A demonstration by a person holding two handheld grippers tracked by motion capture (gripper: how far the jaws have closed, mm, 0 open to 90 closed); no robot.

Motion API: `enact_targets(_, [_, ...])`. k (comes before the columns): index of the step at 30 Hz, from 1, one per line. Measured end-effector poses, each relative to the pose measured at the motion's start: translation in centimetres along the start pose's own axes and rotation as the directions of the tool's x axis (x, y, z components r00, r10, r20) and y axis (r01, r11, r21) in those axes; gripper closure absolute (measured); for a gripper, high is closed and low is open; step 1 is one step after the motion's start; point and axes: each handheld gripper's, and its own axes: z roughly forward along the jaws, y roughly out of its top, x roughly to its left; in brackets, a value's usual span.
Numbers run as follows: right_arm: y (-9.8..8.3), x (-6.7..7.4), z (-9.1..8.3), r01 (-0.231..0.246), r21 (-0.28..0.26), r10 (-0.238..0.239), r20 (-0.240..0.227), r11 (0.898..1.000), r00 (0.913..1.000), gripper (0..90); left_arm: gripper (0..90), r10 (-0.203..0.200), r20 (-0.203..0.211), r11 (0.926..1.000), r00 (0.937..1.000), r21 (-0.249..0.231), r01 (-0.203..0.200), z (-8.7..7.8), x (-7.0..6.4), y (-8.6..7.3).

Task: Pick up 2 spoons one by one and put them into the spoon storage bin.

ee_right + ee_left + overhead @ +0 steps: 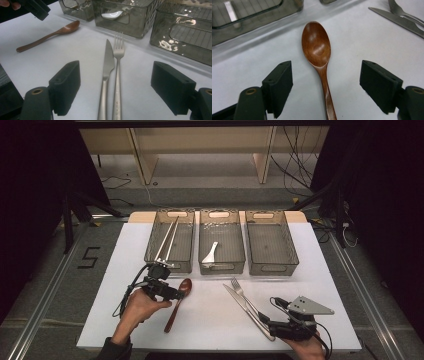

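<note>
Straddling wooden spoon (317, 47) – left tongs (325, 86) apart; right tongs (115, 87) apart – floor mark "5" (89, 257).

We see reddish-brown wooden spoon (317, 47), silver knife (107, 72) and fork (117, 75), smoky grey bins (221, 247), white spoon (210, 253), white tabletop (210, 320)

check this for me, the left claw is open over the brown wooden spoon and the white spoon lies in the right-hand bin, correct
Nearly. The left claw is open over the brown wooden spoon, its pads apart from the handle, but the white spoon lies in the middle clear plastic bin, not the right-hand one. The high view shows this.
</note>
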Motion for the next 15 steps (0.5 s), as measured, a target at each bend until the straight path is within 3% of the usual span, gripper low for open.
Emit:
enact_targets(9, [0.0, 0.1, 0.0, 0.004, 0.0, -0.004, 0.0, 1.0, 1.0, 24.5, 24.6, 0.029, -0.045, 0.9978, 0.9986, 0.061, -0.026, 1.2, -0.4, -0.5])
enact_targets(15, [0.0, 0.0, 0.0, 0.006, 0.002, -0.006, 0.0, 1.0, 1.0, 24.5, 31.2, 0.072, -0.069, 0.9913, 0.995, 0.115, -0.064, 2.4, -1.0, -0.8])
